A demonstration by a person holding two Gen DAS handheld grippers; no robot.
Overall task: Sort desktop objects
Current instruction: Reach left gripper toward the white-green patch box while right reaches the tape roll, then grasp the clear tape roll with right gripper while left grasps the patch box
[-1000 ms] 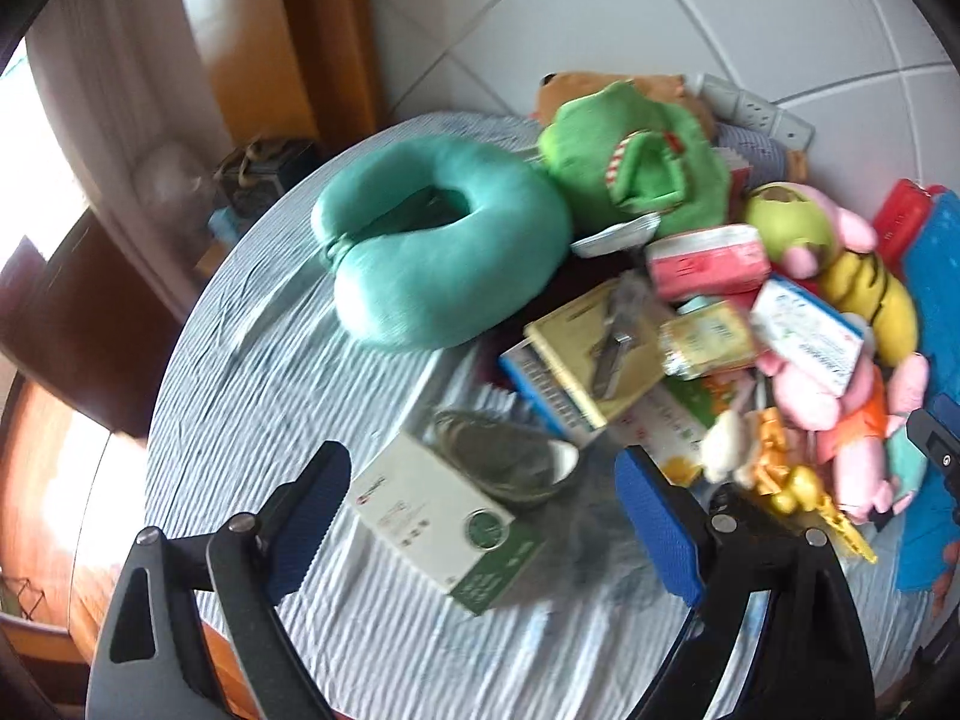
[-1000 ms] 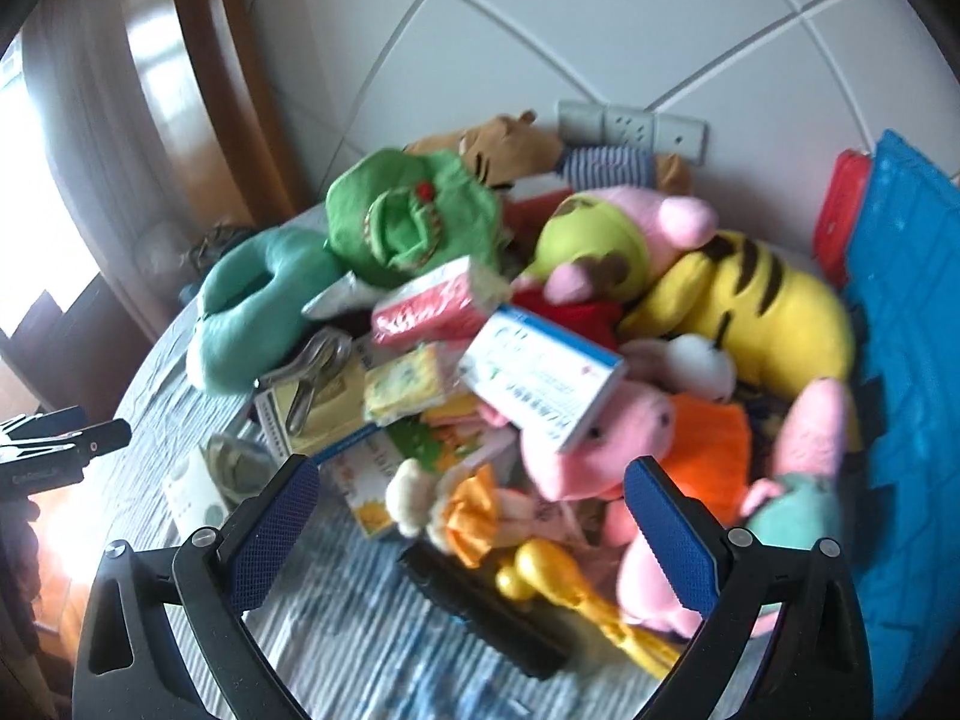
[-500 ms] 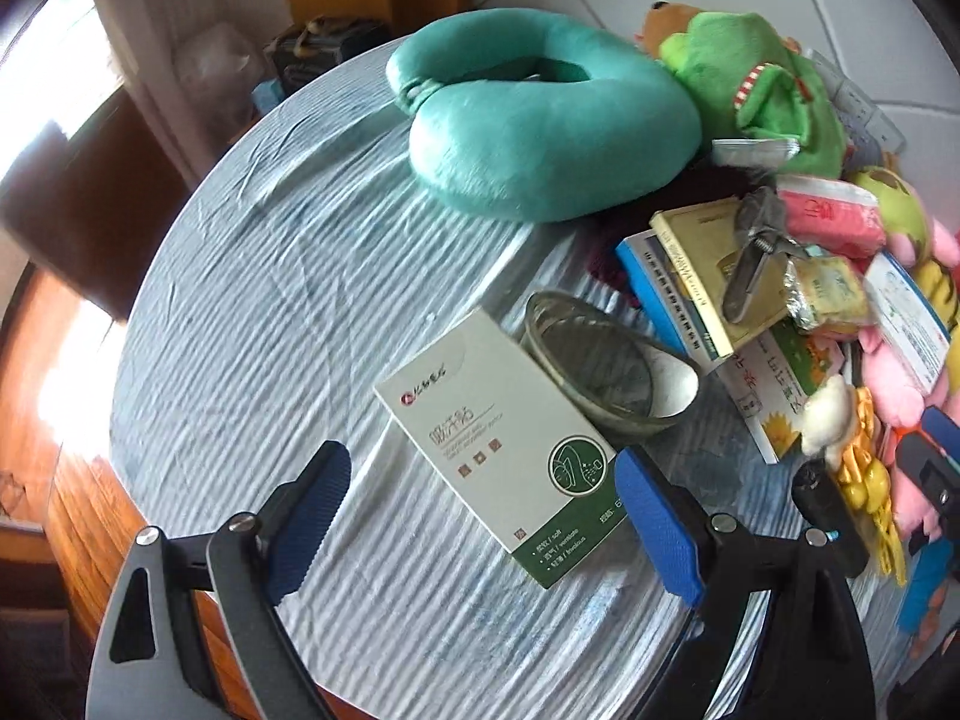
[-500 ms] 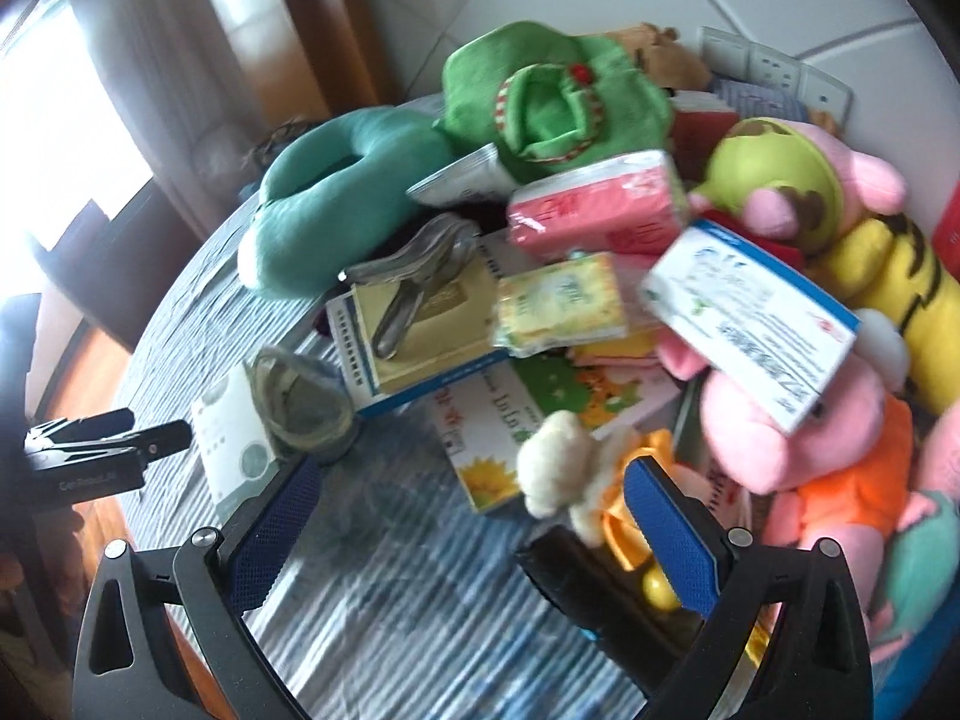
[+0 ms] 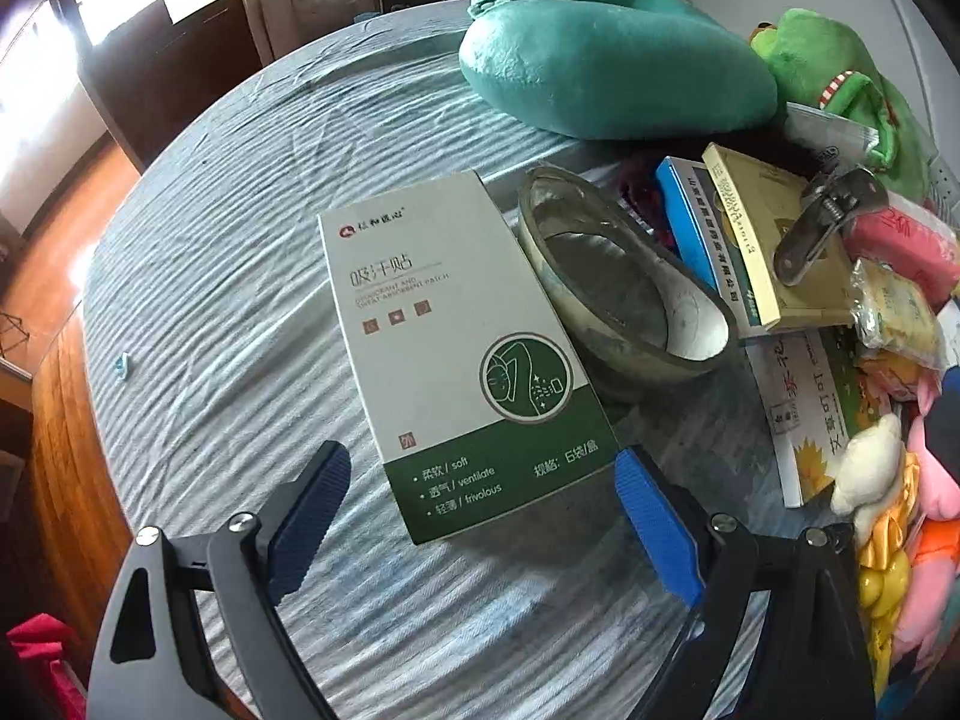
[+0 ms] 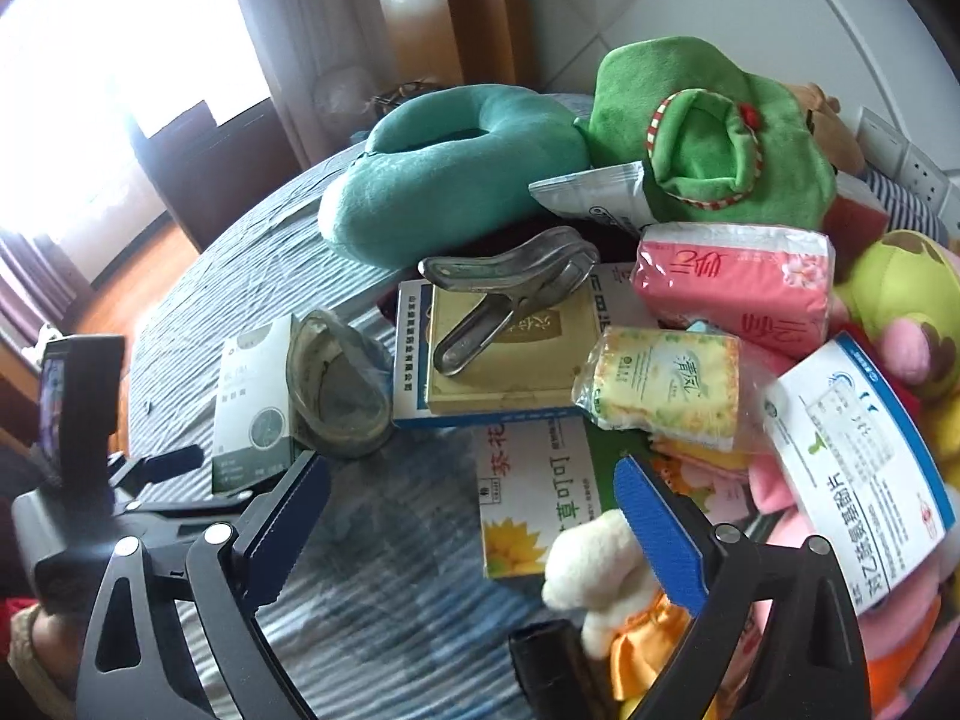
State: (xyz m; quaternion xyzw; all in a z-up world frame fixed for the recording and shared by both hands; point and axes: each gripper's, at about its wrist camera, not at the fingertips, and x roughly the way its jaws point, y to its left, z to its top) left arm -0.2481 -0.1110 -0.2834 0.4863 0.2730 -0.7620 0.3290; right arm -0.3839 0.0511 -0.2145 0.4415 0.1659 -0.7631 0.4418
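Both hand-held grippers just dropped in over the pile, sorting's barely started

Left hand-held gripper (image 5: 483,498) has come down and rolled since a second ago, so the white-and-green box (image 5: 456,348) now fills its view, near end sitting between the wide-spread jaws but not touched by either pad. I'd say that's the first pick. The box lies flat on the bench (image 5: 240,252) toward its open edge, touching the grey bowl (image 5: 624,300). Right hand-held gripper (image 6: 471,495) has swung lower too, jaws just closing a hair but still spread wide and empty, hovering over the sunflower box (image 6: 528,516), beside the white plush (image 6: 594,564).
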